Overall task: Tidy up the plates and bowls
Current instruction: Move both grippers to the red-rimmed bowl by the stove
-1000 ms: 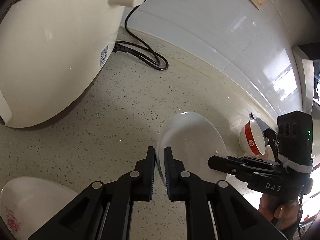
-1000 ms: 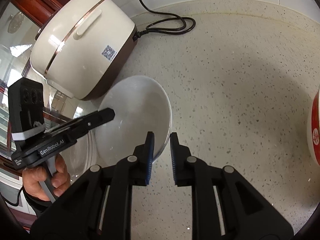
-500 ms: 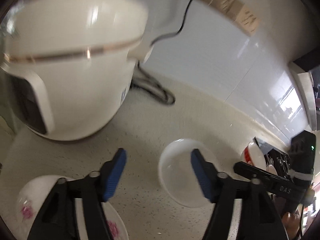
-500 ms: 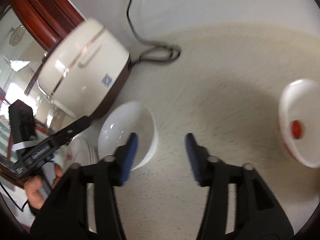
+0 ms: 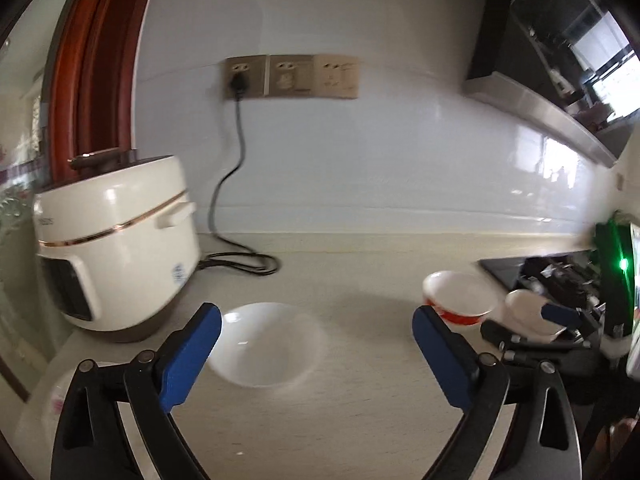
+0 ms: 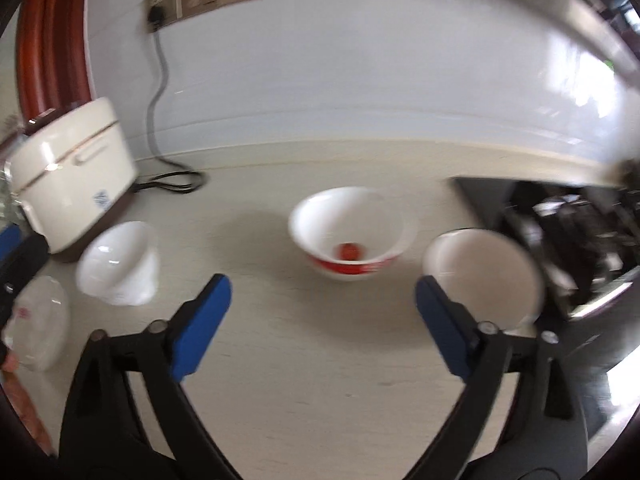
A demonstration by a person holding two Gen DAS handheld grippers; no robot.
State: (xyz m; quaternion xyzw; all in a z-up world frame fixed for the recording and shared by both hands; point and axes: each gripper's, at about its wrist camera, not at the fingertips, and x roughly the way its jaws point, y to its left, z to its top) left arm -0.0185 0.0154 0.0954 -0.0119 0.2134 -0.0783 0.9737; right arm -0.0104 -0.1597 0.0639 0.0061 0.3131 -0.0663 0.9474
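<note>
A plain white bowl (image 5: 268, 344) (image 6: 116, 264) sits on the pale counter beside the rice cooker, and nothing holds it. My left gripper (image 5: 316, 318) hovers above and behind it, jaws opening wide with nothing between the pads. The jaws of my right gripper (image 6: 323, 289) are opening too, also empty, facing a red-and-white bowl (image 6: 352, 232) (image 5: 460, 296). Another white bowl (image 6: 484, 276) (image 5: 532, 312) stands to its right. A white plate with pink flowers (image 6: 38, 320) (image 5: 56, 392) lies at the far left.
A cream rice cooker (image 5: 116, 256) (image 6: 72, 172) stands at the left, its black cord (image 5: 240, 264) coiled on the counter and plugged into wall sockets (image 5: 288, 78). A dark stove (image 6: 560, 216) borders the counter on the right. A white tiled wall runs behind.
Both grippers have let go of the white bowl's rim, opened wide, and drawn back and upward. The bowl stays on the counter by the rice cooker.
</note>
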